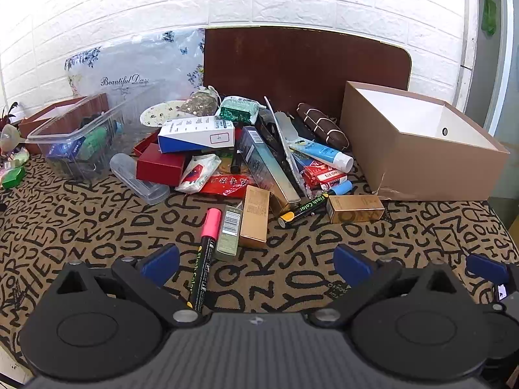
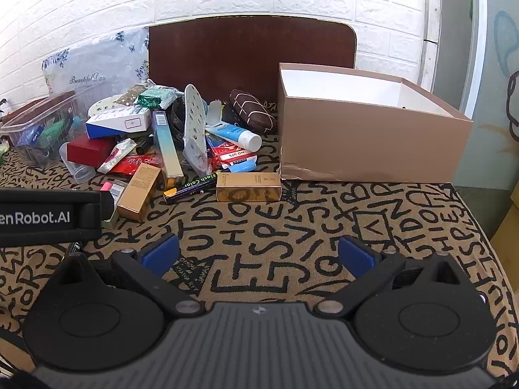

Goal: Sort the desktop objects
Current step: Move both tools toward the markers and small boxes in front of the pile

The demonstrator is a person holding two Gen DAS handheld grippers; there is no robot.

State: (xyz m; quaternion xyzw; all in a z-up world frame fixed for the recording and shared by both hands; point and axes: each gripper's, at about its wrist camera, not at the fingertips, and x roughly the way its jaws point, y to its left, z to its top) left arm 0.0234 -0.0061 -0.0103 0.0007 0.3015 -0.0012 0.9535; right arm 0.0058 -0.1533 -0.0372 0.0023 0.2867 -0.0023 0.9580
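Both claws wide and empty above the letter-patterned bench (image 1: pixel 97 227).
Pink-capped black marker pen (image 1: pixel 204 253) lies lengthwise, touching left claw (image 1: pixel 256 261); right claw (image 2: pixel 259 254) well apart.

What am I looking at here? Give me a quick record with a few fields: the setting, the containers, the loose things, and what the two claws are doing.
setting: a table under a letter-patterned cloth, white brick wall behind
containers: open brown cardboard box at the right, looks empty; clear plastic bin at the left, holding items
loose pile: blue-and-white carton, red box, blue tube, gold box, pink marker nearest the left claw
left gripper: open, holding nothing
right gripper: open, holding nothing
sorting: not visibly begun on the pile
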